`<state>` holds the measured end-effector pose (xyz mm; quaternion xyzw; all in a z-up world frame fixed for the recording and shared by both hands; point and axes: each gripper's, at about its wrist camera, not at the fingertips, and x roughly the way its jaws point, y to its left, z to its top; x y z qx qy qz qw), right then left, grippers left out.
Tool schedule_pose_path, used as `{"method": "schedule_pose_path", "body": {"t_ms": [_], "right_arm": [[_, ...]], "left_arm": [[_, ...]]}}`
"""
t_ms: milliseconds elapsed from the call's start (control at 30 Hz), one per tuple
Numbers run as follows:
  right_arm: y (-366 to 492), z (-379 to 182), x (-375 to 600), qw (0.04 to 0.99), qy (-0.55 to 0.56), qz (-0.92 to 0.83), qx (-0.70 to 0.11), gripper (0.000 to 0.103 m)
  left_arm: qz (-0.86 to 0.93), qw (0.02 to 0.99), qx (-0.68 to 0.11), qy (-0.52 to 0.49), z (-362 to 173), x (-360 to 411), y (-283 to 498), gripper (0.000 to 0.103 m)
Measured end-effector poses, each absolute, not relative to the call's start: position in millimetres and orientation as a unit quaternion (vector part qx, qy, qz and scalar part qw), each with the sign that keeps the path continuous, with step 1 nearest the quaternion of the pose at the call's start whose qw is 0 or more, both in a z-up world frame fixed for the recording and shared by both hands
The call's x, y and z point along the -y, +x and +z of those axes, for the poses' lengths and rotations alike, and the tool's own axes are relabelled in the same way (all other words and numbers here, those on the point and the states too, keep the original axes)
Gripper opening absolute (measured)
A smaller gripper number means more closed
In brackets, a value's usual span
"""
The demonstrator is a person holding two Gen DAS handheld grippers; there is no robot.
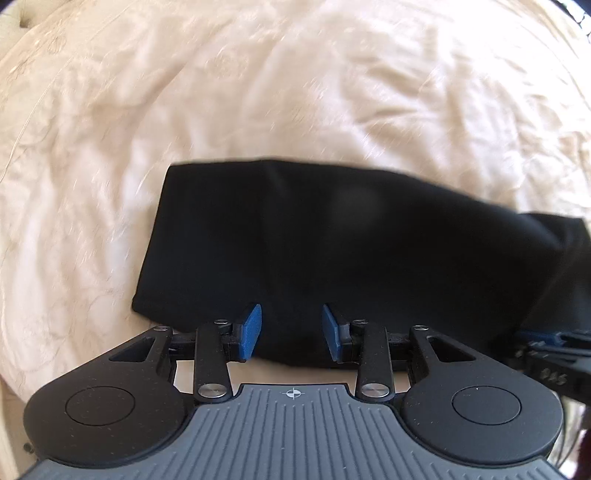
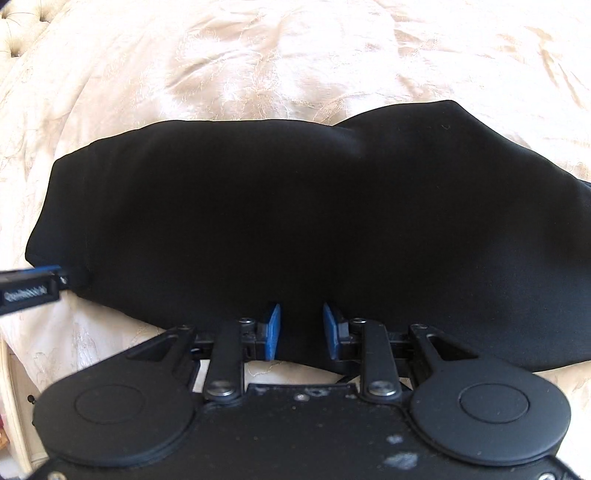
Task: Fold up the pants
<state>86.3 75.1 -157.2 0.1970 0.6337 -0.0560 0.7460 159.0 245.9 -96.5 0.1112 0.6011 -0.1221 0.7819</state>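
Note:
The black pants lie folded into a wide band across the cream bedspread. My right gripper points steeply down at their near edge. Its blue pads stand a little apart with black cloth filling the gap, so it is shut on a thick fold. In the left wrist view the pants end in a hem at the left. My left gripper holds the near edge close to that end, with cloth bunched between its pads. Each gripper shows at the rim of the other's view.
The bedspread is wrinkled and stretches far beyond the pants on all sides. A tufted headboard shows at the upper left corner. The bed's near edge lies just below the grippers.

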Motion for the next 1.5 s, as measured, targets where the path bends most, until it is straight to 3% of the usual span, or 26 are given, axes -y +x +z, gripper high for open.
{"method": "schedule_pose_path", "body": {"t_ms": [233, 400, 567, 833, 1067, 1100, 1167, 1367, 1500], "right_arm": [[90, -154, -62, 0.743, 0.211, -0.058, -0.632, 0.028], [88, -114, -40, 0.785, 0.223, -0.066, -0.574, 0.028], [107, -77, -8, 0.826, 0.225, -0.096, -0.508, 0.035], [182, -128, 21, 0.779, 0.225, -0.085, -0.579, 0.037], [184, -179, 21, 0.721, 0.257, -0.045, -0.642, 0.038], [178, -174, 20, 0.731, 0.262, -0.034, -0.629, 0.035], [167, -158, 17, 0.752, 0.263, -0.004, -0.604, 0.006], [121, -118, -17, 0.799, 0.202, 0.025, -0.566, 0.005], [90, -114, -32, 0.818, 0.169, 0.012, -0.55, 0.005]], "left_arm": [[-0.195, 0.777, -0.586, 0.125, -97, -181, 185, 0.036], [-0.232, 0.74, -0.613, 0.154, -125, -170, 160, 0.037], [-0.257, 0.743, -0.584, 0.203, -146, -174, 129, 0.047], [-0.253, 0.742, -0.592, 0.188, -145, -178, 131, 0.055], [-0.254, 0.743, -0.589, 0.191, -144, -185, 133, 0.055], [-0.253, 0.743, -0.59, 0.189, -143, -186, 134, 0.056], [-0.253, 0.743, -0.591, 0.186, -144, -185, 134, 0.056], [-0.261, 0.738, -0.6, 0.166, -139, -183, 144, 0.055], [-0.284, 0.748, -0.594, 0.081, -101, -200, 160, 0.055]]}}
